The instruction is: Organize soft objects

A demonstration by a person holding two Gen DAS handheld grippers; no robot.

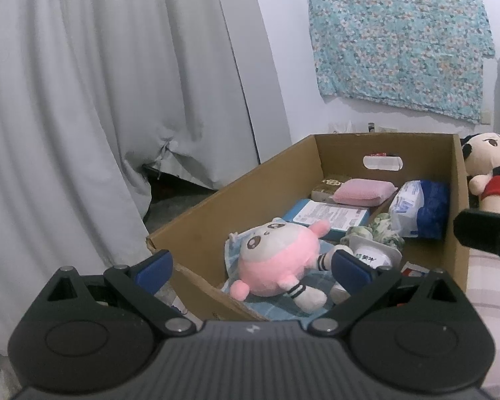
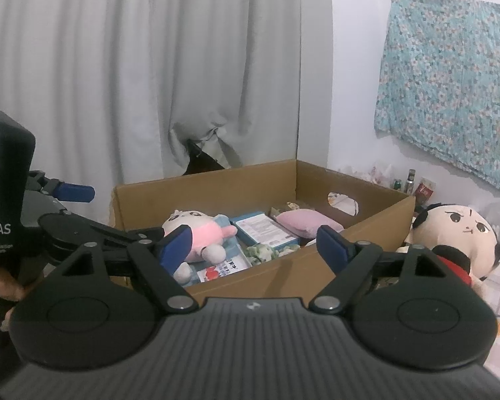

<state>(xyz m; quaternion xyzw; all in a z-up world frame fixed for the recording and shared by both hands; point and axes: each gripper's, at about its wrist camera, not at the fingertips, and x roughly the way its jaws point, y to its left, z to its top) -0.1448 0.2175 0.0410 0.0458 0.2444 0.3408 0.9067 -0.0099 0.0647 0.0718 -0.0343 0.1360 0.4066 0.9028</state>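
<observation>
The biggest risk, as I judge it, is a clumsy grab at the big doll (image 2: 456, 233) that sits outside the cardboard box (image 2: 283, 276), just beside its right wall. It is round, wide and soft, so narrow pads could slip off its head or pinch only a fold of fabric and let it sag and drop on the way over the rim. A second risk is the box itself: it is already crowded with the pink plush toy (image 1: 276, 260), a pink pillow (image 1: 363, 191), a flat blue packet (image 1: 326, 216) and a bag of tissues (image 1: 416, 210), so pushing another soft thing in could shove these about or snag the wall. The two tools also sit close together, and they could knock each other.

The left gripper (image 1: 253, 266) hovers at the near left corner of the box, tilted slightly downward toward the pink plush toy, its blue pads spread wide with nothing pinched between them. The right gripper (image 2: 256, 250) is held in front of the near wall, also aimed a little downward, its pads spread wide and empty, the doll off to its right.
</observation>
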